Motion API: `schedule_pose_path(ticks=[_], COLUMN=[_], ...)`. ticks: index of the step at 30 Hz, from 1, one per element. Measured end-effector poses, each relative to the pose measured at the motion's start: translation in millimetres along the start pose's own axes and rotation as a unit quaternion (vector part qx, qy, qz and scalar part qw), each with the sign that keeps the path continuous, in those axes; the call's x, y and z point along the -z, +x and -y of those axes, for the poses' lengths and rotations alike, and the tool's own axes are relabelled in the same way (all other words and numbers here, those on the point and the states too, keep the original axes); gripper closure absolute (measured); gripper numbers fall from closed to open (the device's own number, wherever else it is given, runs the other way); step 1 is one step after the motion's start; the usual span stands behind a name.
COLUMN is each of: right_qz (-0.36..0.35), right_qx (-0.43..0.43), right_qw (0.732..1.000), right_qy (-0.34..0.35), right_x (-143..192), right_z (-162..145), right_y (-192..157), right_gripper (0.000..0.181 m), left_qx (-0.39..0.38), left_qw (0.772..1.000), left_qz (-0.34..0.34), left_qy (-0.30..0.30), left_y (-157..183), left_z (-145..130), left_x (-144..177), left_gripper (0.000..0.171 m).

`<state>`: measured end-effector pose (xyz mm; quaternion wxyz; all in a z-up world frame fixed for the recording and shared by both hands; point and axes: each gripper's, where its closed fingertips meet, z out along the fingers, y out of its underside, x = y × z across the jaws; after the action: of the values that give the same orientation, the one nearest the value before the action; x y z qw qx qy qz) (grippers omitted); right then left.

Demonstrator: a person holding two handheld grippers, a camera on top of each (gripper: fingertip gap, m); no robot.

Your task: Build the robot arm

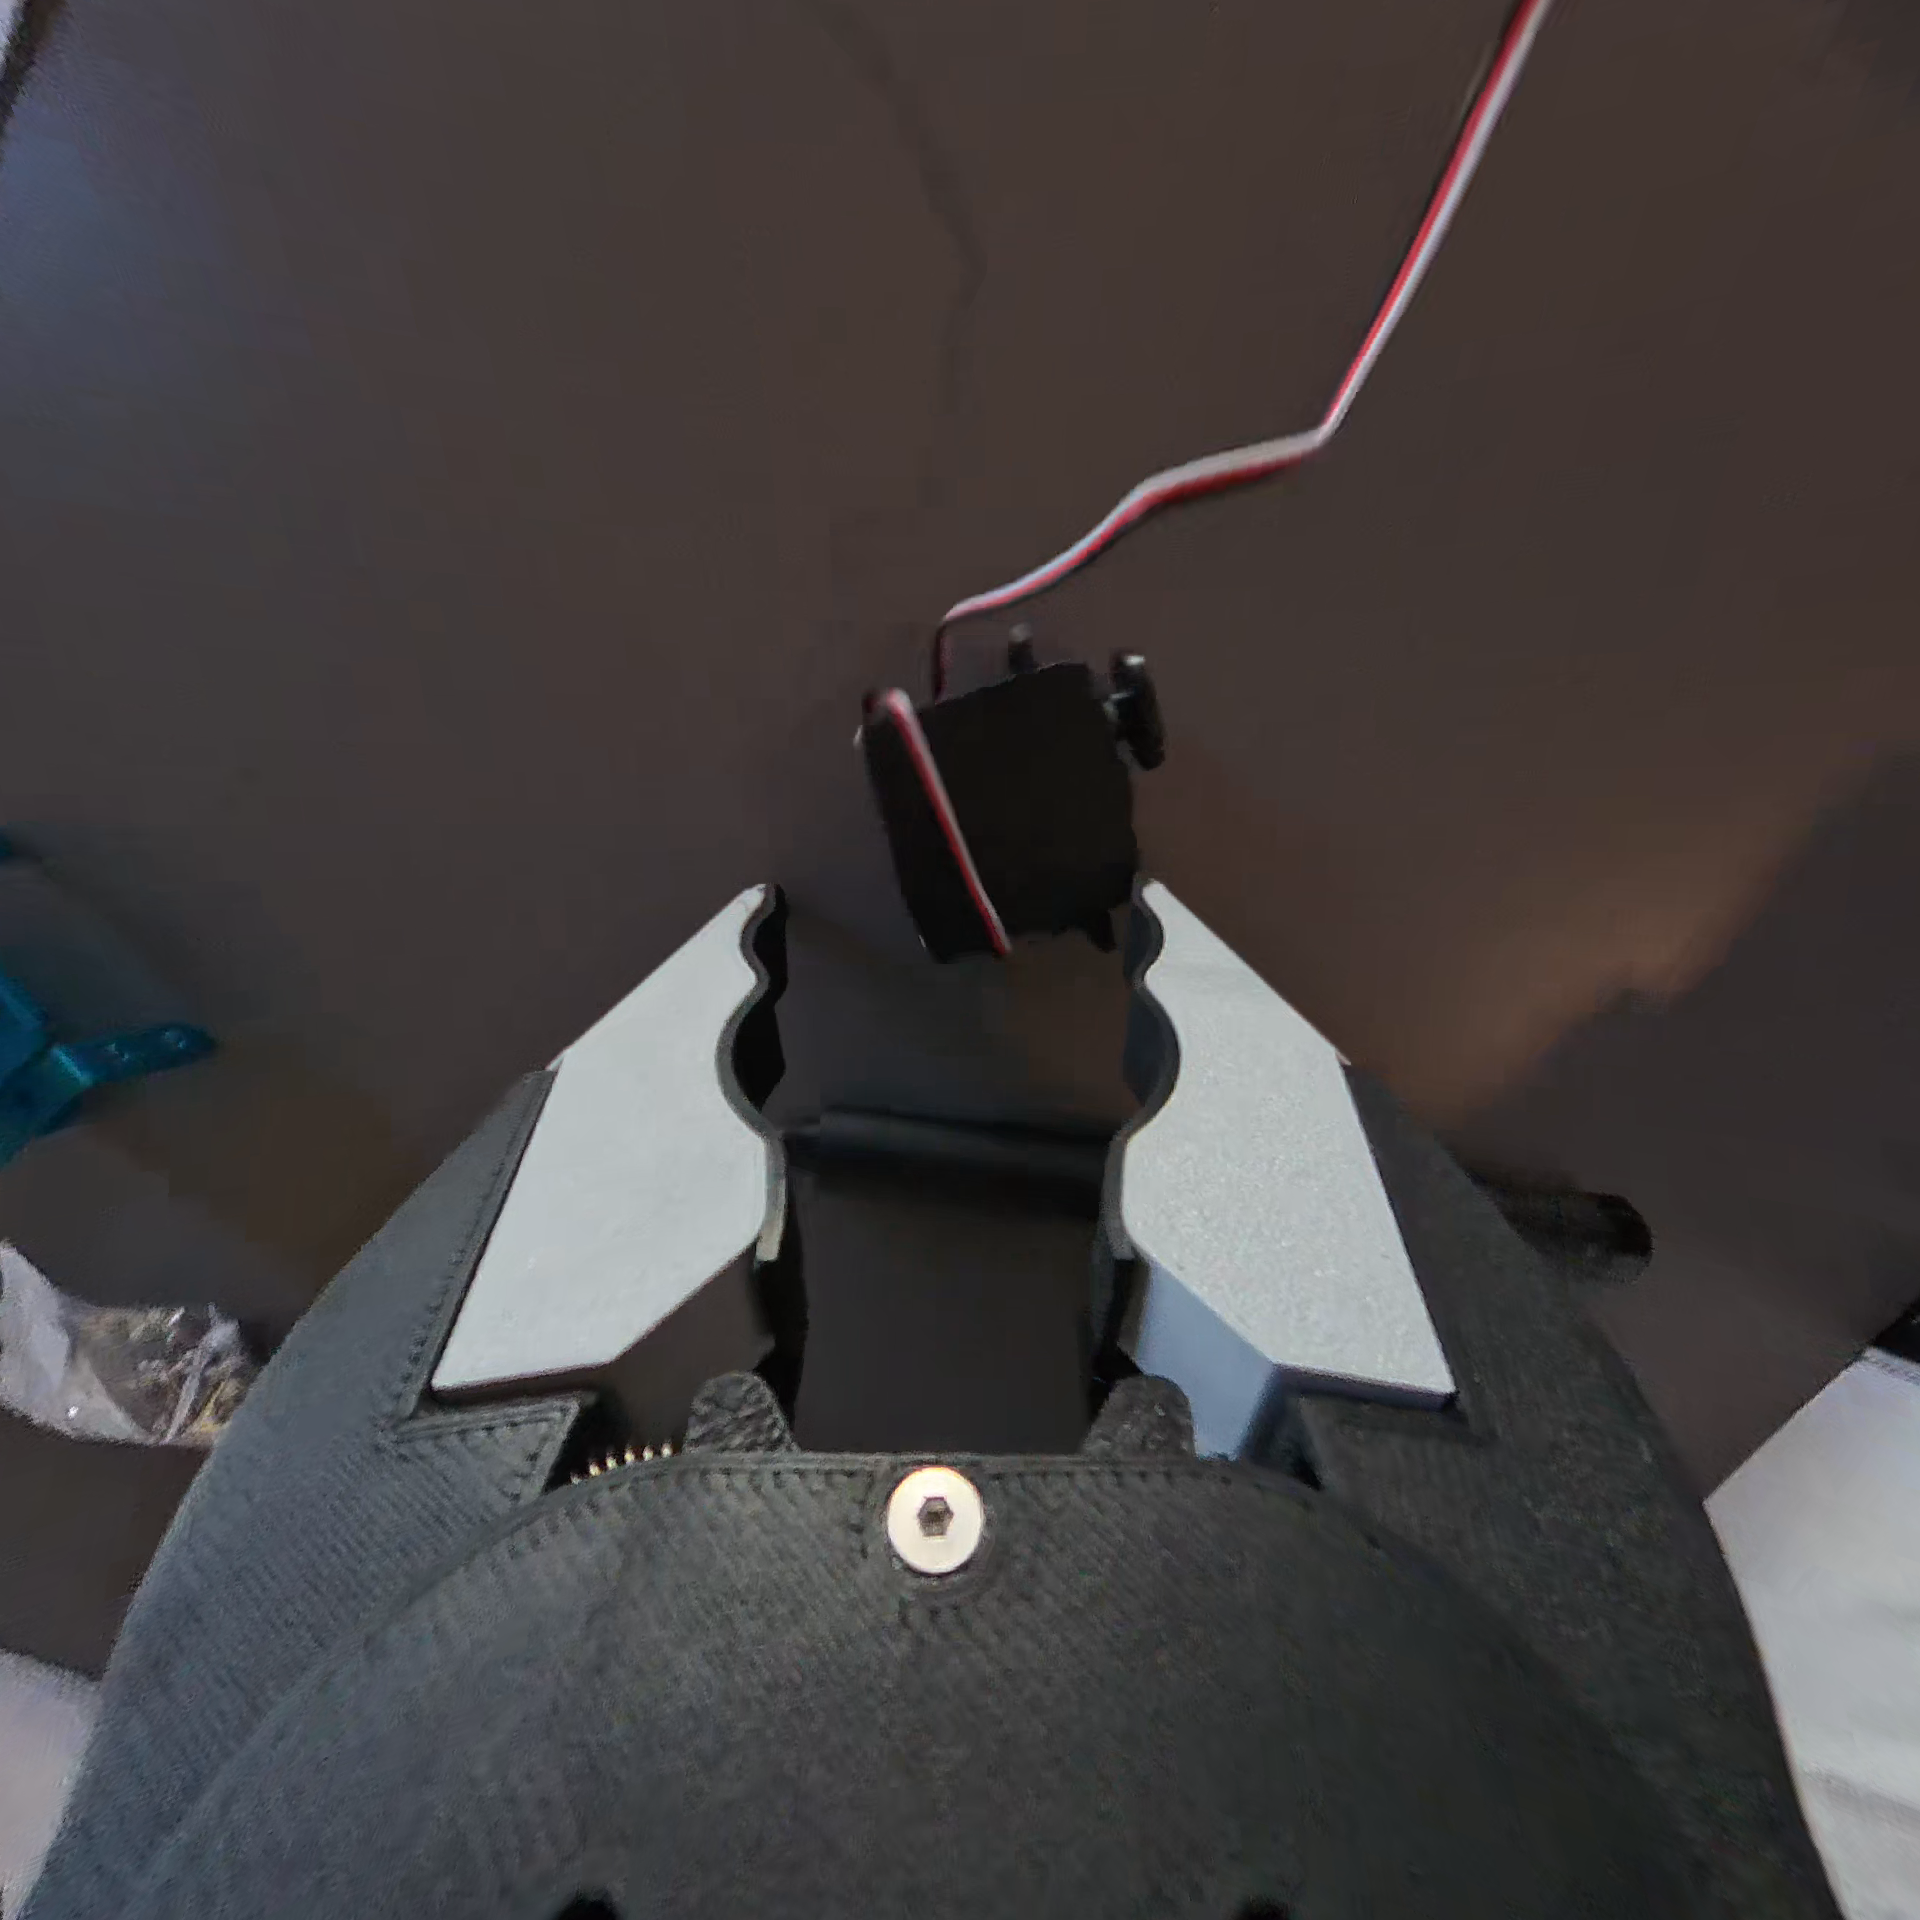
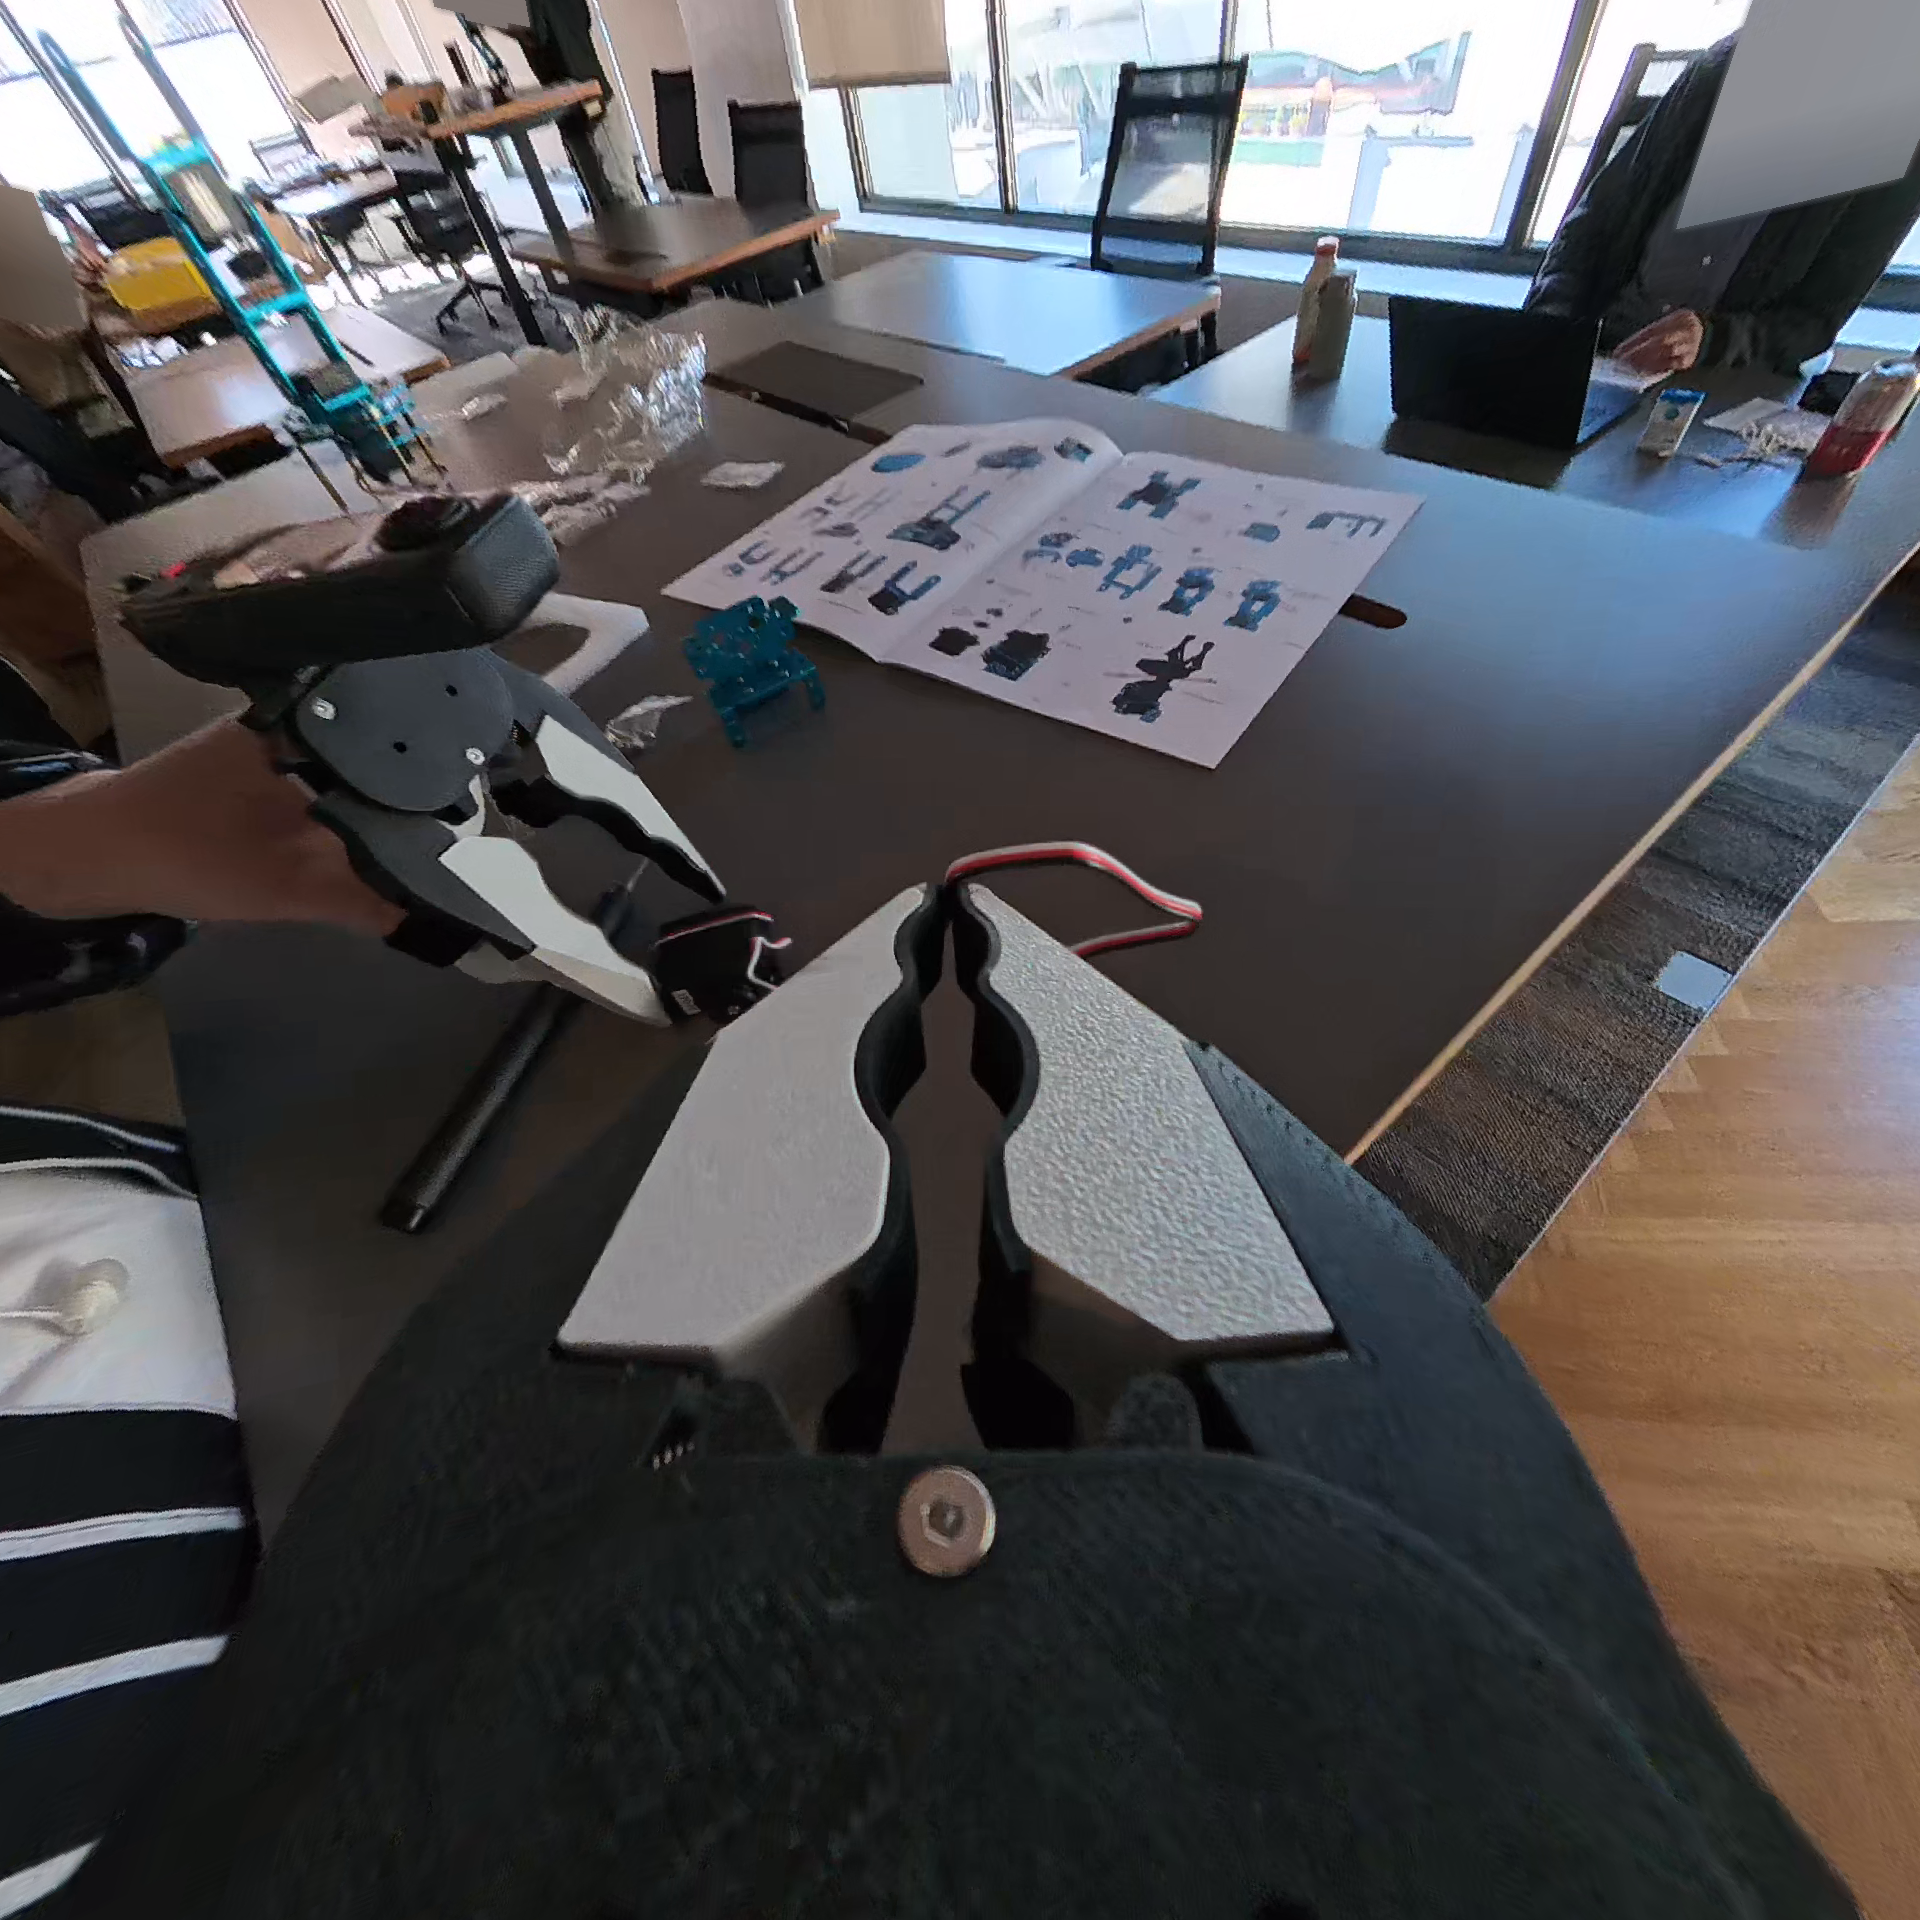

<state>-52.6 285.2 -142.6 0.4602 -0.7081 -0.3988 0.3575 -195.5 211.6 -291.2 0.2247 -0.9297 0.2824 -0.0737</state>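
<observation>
A small black servo motor (image 1: 1018, 810) with a red, white and black wire (image 1: 1382, 343) sits just ahead of my left gripper (image 1: 956, 904). The left gripper is open and empty, and the servo's lower corner is close to its right fingertip. In the right wrist view my right gripper (image 2: 951, 899) is shut on the servo's wire (image 2: 1143, 904), which loops off to the right of its tips. That view also shows the left gripper (image 2: 686, 951), held by a hand (image 2: 208, 831), open around the servo (image 2: 717, 966) just above the dark table (image 2: 1351, 883). Whether the servo rests on the table I cannot tell.
A blue metal bracket (image 2: 758, 675) stands beyond the grippers and shows at the left edge of the left wrist view (image 1: 62, 1049). An open instruction booklet (image 2: 1039, 582) lies farther back. A black rod (image 2: 478, 1112) lies at the near left. Clear plastic bags (image 2: 634, 384) lie at the back left. Across from one pair of fingers to the other is roughly 20 cm.
</observation>
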Motion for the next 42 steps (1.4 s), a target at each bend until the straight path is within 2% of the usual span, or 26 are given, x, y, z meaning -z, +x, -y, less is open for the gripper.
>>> schedule_pose_path(ticks=[3, 5, 8, 10, 15, 18, 22, 25, 26, 29, 31, 33, 35, 37, 40, 42], right_qz=[0.009, 0.013, 0.022, 0.024, 0.034, 0.036, 0.037, 0.041, 0.042, 0.044, 0.045, 0.046, 0.048, 0.051, 0.046, 0.029], right_qx=[-0.003, -0.002, 0.001, 0.006, 0.012, 0.016, 0.016, 0.012, 0.011, 0.008, 0.006, 0.005, 0.005, 0.002, -0.002, -0.001], right_qw=[1.000, 1.000, 1.000, 1.000, 0.999, 0.999, 0.999, 0.999, 0.999, 0.999, 0.999, 0.999, 0.999, 0.999, 0.999, 1.000], right_qy=[0.016, 0.015, 0.004, -0.001, -0.003, -0.006, -0.008, -0.003, -0.001, 0.002, 0.000, -0.002, -0.003, 0.000, 0.002, -0.005], right_x=[8.4, 10.0, 8.0, 6.6, 7.0, 8.8, 9.4, 9.9, 10.1, 10.7, 10.2, 9.4, 9.0, 9.5, 11.9, 15.2], right_z=[6.5, 6.6, 3.7, 3.1, 8.1, 9.8, 8.3, 8.2, 8.7, 9.8, 9.3, 8.2, 8.2, 10.3, 14.6, 13.3], right_y=[-0.1, 0.2, -1.8, -2.6, -6.8, -7.1, -6.5, -7.5, -7.6, -6.9, -6.7, -6.9, -7.2, -7.3, -1.9, 7.0], right_gripper=[0.181, 0.181, 0.181, 0.181, 0.181, 0.181, 0.181, 0.181, 0.181, 0.181, 0.181, 0.181, 0.181, 0.181, 0.181, 0.181], left_qx=[0.003, -0.014, -0.089, -0.148, -0.278, -0.266, -0.249, -0.238, -0.237, -0.239, -0.242, -0.223, -0.200, -0.185, -0.150, -0.101], left_qw=[1.000, 0.999, 0.991, 0.980, 0.945, 0.950, 0.956, 0.959, 0.959, 0.952, 0.954, 0.964, 0.971, 0.977, 0.986, 0.992], left_qz=[0.018, 0.028, 0.018, 0.028, 0.142, 0.136, 0.126, 0.115, 0.116, 0.140, 0.136, 0.120, 0.096, 0.071, 0.019, -0.043], left_qy=[0.019, 0.035, 0.094, 0.129, 0.098, 0.096, 0.093, 0.098, 0.108, 0.133, 0.111, 0.085, 0.087, 0.084, 0.076, 0.070], left_y=[-14.5, -17.5, 4.5, 24.5, 34.8, 37.1, 30.9, 29.2, 28.4, 18.1, 10.6, 4.4, 3.8, 2.5, 1.6, 4.6], left_z=[-5.3, -4.2, 15.3, 29.6, 33.4, 32.3, 32.1, 34.0, 36.5, 43.2, 37.2, 29.2, 27.5, 26.4, 27.5, 28.9], left_x=[9.0, 16.8, 27.7, 29.8, 8.1, 3.3, 2.6, 7.1, 10.7, 18.5, 13.0, 4.6, 0.0, -3.8, -5.0, -2.1], left_gripper=[0.124, 0.126, 0.121, 0.125, 0.152, 0.164, 0.171, 0.170, 0.164, 0.126, 0.103, 0.093, 0.098, 0.120, 0.120, 0.120])
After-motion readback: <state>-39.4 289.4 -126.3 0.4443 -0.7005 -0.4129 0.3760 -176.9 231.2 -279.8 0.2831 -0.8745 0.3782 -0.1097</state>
